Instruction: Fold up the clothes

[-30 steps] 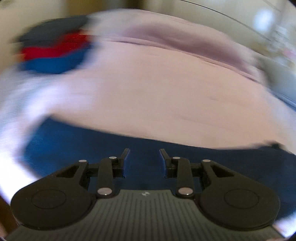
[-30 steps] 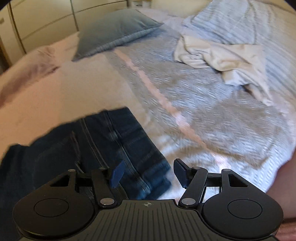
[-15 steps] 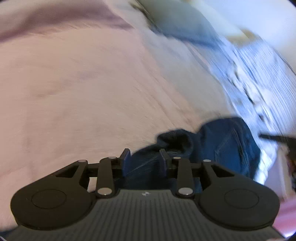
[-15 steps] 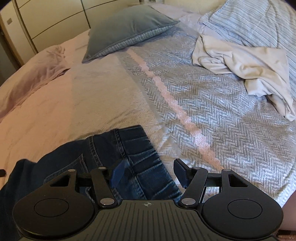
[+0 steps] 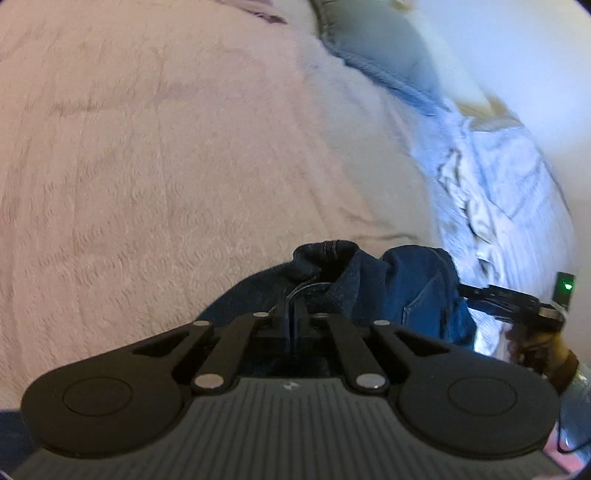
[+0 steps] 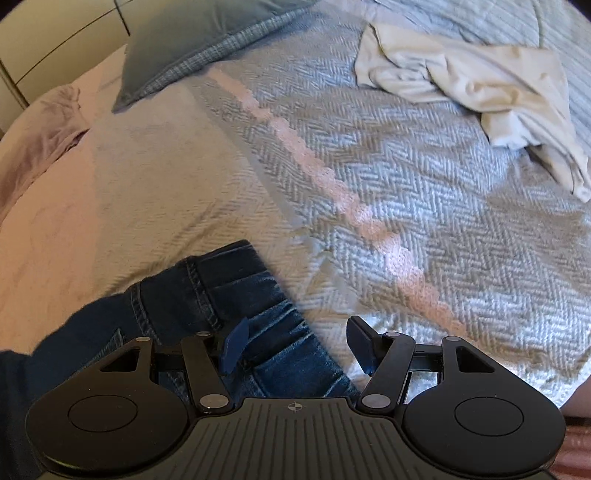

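Dark blue jeans (image 5: 413,291) lie bunched on the pale bedspread (image 5: 147,166). My left gripper (image 5: 294,314) is shut on a fold of the jeans, denim pinched between its jaws. In the right wrist view the jeans (image 6: 229,291) lie folded with a hem seam showing. My right gripper (image 6: 295,343) stands open over their right edge, one finger (image 6: 234,345) above the denim and the other above the herringbone blanket (image 6: 406,177). The right gripper (image 5: 517,299) also shows at the far right of the left wrist view, held by a hand (image 5: 535,343).
A crumpled cream garment (image 6: 480,85) lies at the upper right of the bed. A blue-grey pillow (image 6: 199,40) sits at the head, a pinkish pillow (image 6: 44,125) to its left. Cupboard doors (image 6: 55,33) stand behind.
My left gripper swung from over the pink bedding to the jeans and closed on a fold. The right gripper stayed open and drew nearer over the jeans' edge.
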The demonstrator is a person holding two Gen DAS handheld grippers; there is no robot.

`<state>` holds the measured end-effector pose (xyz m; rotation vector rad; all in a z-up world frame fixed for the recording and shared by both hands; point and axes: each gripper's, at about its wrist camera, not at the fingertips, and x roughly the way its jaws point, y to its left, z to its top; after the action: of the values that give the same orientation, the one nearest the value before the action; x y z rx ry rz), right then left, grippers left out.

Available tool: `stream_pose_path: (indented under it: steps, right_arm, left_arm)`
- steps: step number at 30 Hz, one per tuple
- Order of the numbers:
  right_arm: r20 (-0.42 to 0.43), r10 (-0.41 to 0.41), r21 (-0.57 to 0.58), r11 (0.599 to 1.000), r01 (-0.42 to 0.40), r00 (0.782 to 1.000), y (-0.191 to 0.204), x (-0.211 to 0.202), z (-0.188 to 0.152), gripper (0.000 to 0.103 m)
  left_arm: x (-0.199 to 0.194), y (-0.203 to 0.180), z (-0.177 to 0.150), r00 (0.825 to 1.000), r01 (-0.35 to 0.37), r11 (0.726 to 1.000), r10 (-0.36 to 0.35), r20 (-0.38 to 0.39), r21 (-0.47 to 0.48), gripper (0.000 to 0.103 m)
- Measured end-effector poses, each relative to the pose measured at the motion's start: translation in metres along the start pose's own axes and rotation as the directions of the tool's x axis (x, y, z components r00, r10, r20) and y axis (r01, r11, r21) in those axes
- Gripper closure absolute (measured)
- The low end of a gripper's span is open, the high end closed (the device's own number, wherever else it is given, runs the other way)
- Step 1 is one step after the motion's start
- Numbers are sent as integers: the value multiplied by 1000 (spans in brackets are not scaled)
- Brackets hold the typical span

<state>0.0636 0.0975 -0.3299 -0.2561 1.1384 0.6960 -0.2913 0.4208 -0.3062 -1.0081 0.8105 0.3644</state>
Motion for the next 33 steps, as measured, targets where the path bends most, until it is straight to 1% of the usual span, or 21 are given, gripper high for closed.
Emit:
stream_pose_path:
  steps: [1, 2, 3, 5, 6, 7, 9, 10, 12, 13, 14, 15, 16, 17, 20, 23, 25, 29, 30, 31, 33]
  right_arm:
    - [-1, 11, 8, 1000, -11, 1000, -2, 0, 3, 40]
    - [0, 25, 15, 1000, -25, 1000, -5, 0, 6, 40]
    - [8, 49, 18, 999, -49, 999, -7, -1, 10, 40]
    - [20, 107, 24, 994, -108, 994, -11, -1, 21, 40]
    - [22, 147, 30, 989, -148, 989, -13, -1, 27, 40]
    - [19, 189, 40, 981, -190, 982, -16, 2, 32, 40]
    - [-18, 265, 69, 962, -264, 964, -21, 14, 42, 40]
    - [-44, 293, 87, 954, -288, 955, -23, 21, 44, 40]
    - [-88, 343, 130, 935, -331, 935, -27, 36, 46, 40]
    - [-100, 363, 150, 926, -347, 926, -28, 42, 46, 40]
    - [-109, 390, 169, 913, -370, 914, -30, 48, 45, 41]
    - [-109, 416, 172, 902, -395, 903, -30, 50, 44, 46]
    - [-105, 419, 151, 903, -402, 902, -29, 50, 43, 79]
    - [-94, 405, 124, 911, -393, 909, -28, 46, 44, 95]
    - [-61, 363, 61, 931, -359, 930, -28, 37, 42, 99]
    - [-45, 333, 102, 939, -327, 942, -31, 42, 31, 99]
    - [-22, 317, 99, 944, -313, 948, -29, 38, 28, 99]
    - [57, 281, 29, 959, -283, 958, -25, 11, 24, 101]
    - [64, 272, 29, 961, -274, 960, -27, 8, 21, 101]
    - [49, 266, 49, 962, -268, 963, -31, 13, 15, 101]
    - [51, 246, 69, 966, -249, 968, -30, 23, 8, 101]
  left_arm:
    - [1, 2, 3, 999, 32, 999, -32, -5, -30, 100]
    - [2, 4, 6, 998, 64, 996, -64, -8, -60, 94]
    - [4, 6, 10, 995, 95, 991, -97, -11, -89, 92]
    - [6, 14, 18, 983, 183, 969, -185, 5, -164, 82]
    - [7, 19, 23, 973, 230, 952, -231, 18, -202, 78]
    - [11, 21, 27, 965, 259, 940, -261, 20, -222, 70]
    - [20, 21, 35, 954, 294, 925, -301, 10, -240, 66]
    - [23, 20, 37, 955, 290, 928, -297, 6, -233, 65]
    - [26, 16, 39, 966, 252, 947, -257, 1, -197, 68]
    - [28, 14, 39, 971, 233, 956, -237, -1, -180, 75]
    - [30, 12, 40, 976, 214, 963, -217, -2, -162, 98]
    - [31, 10, 41, 980, 194, 970, -197, -3, -144, 97]
    - [33, 8, 41, 984, 174, 977, -176, -4, -126, 97]
    - [34, 6, 42, 988, 154, 982, -156, -5, -108, 98]
    - [39, 2, 42, 996, 89, 994, -89, -6, -57, 98]
    - [56, 6, 35, 1000, 17, 999, -18, -10, -27, 98]
    - [53, 7, 33, 1000, 15, 998, -14, 8, -60, 99]
    - [37, -8, 27, 996, 37, 999, -38, 80, 9, 99]
    - [38, -7, 26, 996, 41, 999, -42, 82, 10, 99]
    - [41, -6, 26, 996, 33, 999, -33, 77, 13, 99]
    - [49, -6, 28, 998, -1, 1000, 0, 58, 23, 99]
